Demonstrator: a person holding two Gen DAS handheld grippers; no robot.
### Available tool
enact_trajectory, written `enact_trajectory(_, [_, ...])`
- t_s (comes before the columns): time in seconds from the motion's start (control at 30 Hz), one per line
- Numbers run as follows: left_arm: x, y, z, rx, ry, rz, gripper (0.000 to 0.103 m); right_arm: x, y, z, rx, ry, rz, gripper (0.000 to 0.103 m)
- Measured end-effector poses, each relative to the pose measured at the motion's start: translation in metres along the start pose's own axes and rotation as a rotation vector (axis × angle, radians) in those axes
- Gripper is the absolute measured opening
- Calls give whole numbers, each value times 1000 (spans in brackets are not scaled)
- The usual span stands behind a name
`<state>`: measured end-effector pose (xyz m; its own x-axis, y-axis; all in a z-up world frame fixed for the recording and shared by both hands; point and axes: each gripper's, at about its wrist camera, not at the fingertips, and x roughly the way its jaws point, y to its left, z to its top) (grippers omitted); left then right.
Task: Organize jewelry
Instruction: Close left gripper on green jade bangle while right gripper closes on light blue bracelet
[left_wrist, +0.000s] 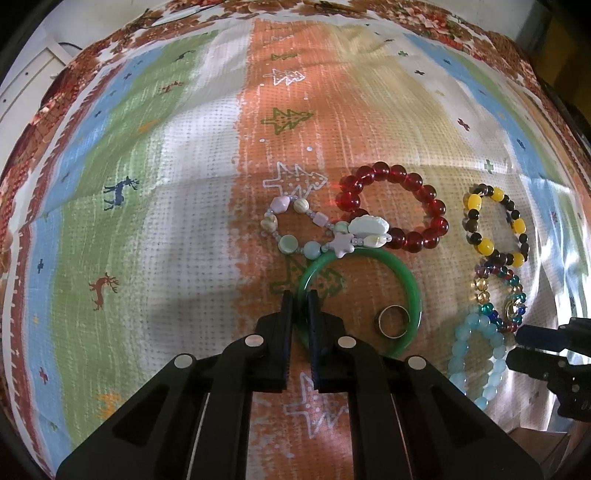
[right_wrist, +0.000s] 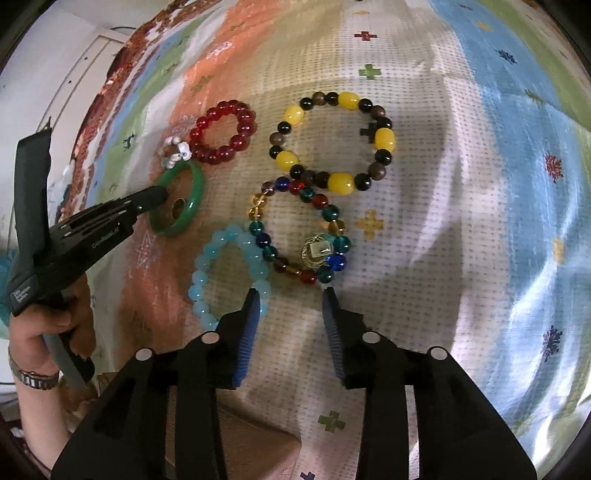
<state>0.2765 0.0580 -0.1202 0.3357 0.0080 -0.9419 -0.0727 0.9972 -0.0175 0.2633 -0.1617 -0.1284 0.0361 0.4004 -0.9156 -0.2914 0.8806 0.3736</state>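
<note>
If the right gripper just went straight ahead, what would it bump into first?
Probably the multicolored bead bracelet with its gold charm, lying just past the open right gripper. The light blue bracelet lies beside its left finger, so depth is hard to judge.

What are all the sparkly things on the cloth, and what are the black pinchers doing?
green bangle: one, green, on the orange stripe, its rim between the left pincher's fingers
small ring: one, metal, lying inside the bangle
pastel bracelet: one, lilac, mint and cream, just beyond the bangle
red bracelet: one, dark red, beside the pastel one
yellow and black bracelet: one, on the pale stripe
multicoloured bracelet: one, with a gold charm, nearer than the yellow one
light blue bracelet: one, beside the right pincher
tablecloth: one, striped
left gripper: black, shut on bangle
right gripper: black, open
</note>
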Motion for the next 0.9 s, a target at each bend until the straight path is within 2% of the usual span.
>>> enact_trajectory(0.2, [1, -1, 0, 6, -2, 8, 8, 2, 8, 1, -23, 4, 5, 50])
enact_trajectory(0.43, [0, -1, -3, 11, -5, 10, 8, 12, 26, 13, -41, 10, -32, 50])
enact_trajectory(0.67, [0, -1, -3, 18, -4, 15, 7, 16, 29, 11, -74, 7, -59, 50])
enact_trajectory(0.73, [0, -1, -3, 18, -4, 14, 8, 16, 29, 9, -85, 2, -72, 47])
enact_trajectory(0.9, [-1, -2, -2, 19, -3, 13, 8, 16, 22, 8, -67, -3, -88, 28])
